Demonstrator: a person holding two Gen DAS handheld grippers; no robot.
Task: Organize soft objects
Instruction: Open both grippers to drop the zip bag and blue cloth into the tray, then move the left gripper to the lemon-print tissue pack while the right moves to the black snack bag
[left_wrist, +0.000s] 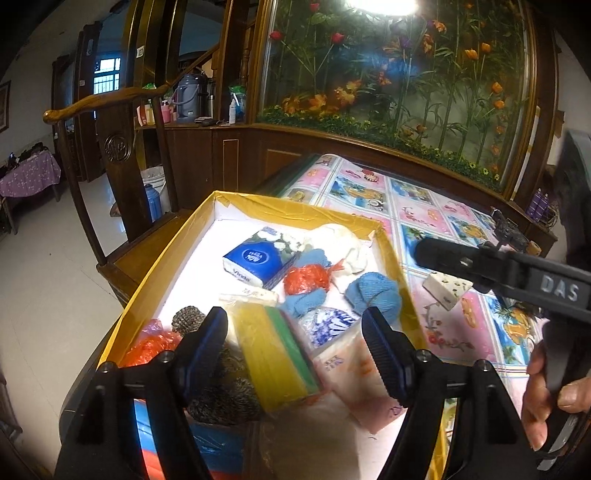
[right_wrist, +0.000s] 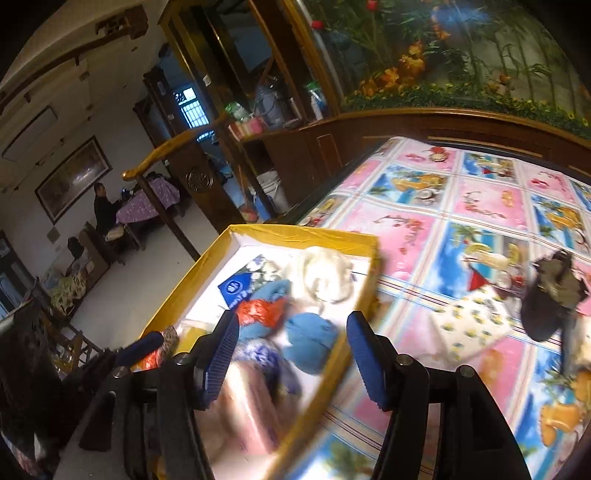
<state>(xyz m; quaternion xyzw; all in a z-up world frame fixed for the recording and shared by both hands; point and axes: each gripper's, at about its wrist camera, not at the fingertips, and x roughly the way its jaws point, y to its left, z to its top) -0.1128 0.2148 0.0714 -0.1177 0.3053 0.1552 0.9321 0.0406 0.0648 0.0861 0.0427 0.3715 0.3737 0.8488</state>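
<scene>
A yellow-rimmed box (left_wrist: 295, 206) holds several soft things: a blue Vinda tissue pack (left_wrist: 258, 260), an orange bag (left_wrist: 306, 280), blue knitted pieces (left_wrist: 375, 295), a white cloth (left_wrist: 341, 240), a yellow-green sponge pack (left_wrist: 275, 354) and a grey scrubber (left_wrist: 188, 316). My left gripper (left_wrist: 295, 350) is open and empty above the box's near end. My right gripper (right_wrist: 291, 354) is open and empty over the box's right rim (right_wrist: 314, 238). A white patterned sponge (left_wrist: 447, 290) lies on the tablecloth outside the box, also in the right wrist view (right_wrist: 472, 319).
The table has a pink and blue patterned cloth (right_wrist: 461, 206). A dark object (right_wrist: 554, 295) lies beyond the sponge. A wooden chair (left_wrist: 118, 155) stands left of the table. A flower display case (left_wrist: 399, 85) backs the table.
</scene>
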